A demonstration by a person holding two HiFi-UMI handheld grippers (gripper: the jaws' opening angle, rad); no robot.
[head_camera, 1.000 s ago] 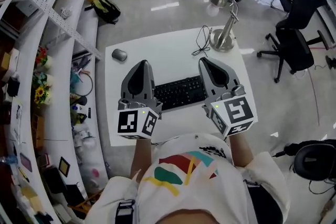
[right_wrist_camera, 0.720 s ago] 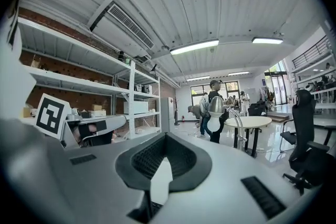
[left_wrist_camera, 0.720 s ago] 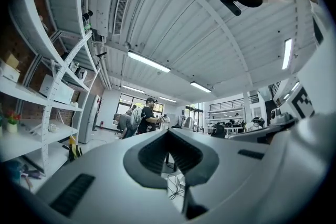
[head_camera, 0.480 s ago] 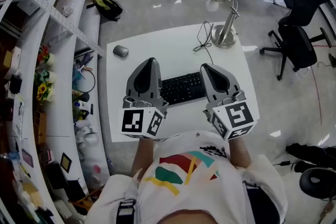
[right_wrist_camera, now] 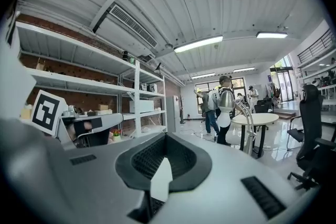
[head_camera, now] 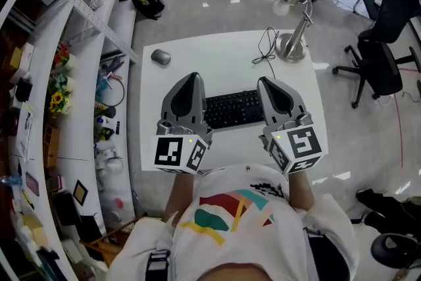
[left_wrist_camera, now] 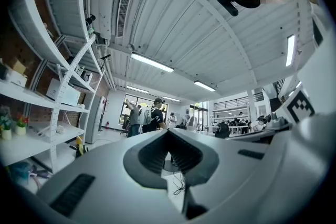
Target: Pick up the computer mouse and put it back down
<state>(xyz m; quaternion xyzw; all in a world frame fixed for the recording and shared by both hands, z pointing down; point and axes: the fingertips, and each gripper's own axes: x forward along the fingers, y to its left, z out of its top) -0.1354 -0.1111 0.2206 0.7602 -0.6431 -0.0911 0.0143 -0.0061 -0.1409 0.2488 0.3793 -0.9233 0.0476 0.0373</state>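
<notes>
The left claw (head_camera: 191,77) and right claw (head_camera: 266,82) hung shut, empty, flanking the keyboard (head_camera: 231,108). The mouse (head_camera: 160,57) lay by the tabletop's (head_camera: 217,59) far left corner, ahead of the left claw, bare surface between; a lamp (head_camera: 293,44) stood far right

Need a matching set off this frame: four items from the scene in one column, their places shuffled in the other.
Things:
1. computer mouse
2. keyboard
3. desk lamp
4. office chair

Places:
A. on the floor, to the right of the white table
B. far left corner of the table
C. far right corner of the table
D. middle of the table, on the person's side

Pairs: 1-B, 2-D, 3-C, 4-A
</notes>
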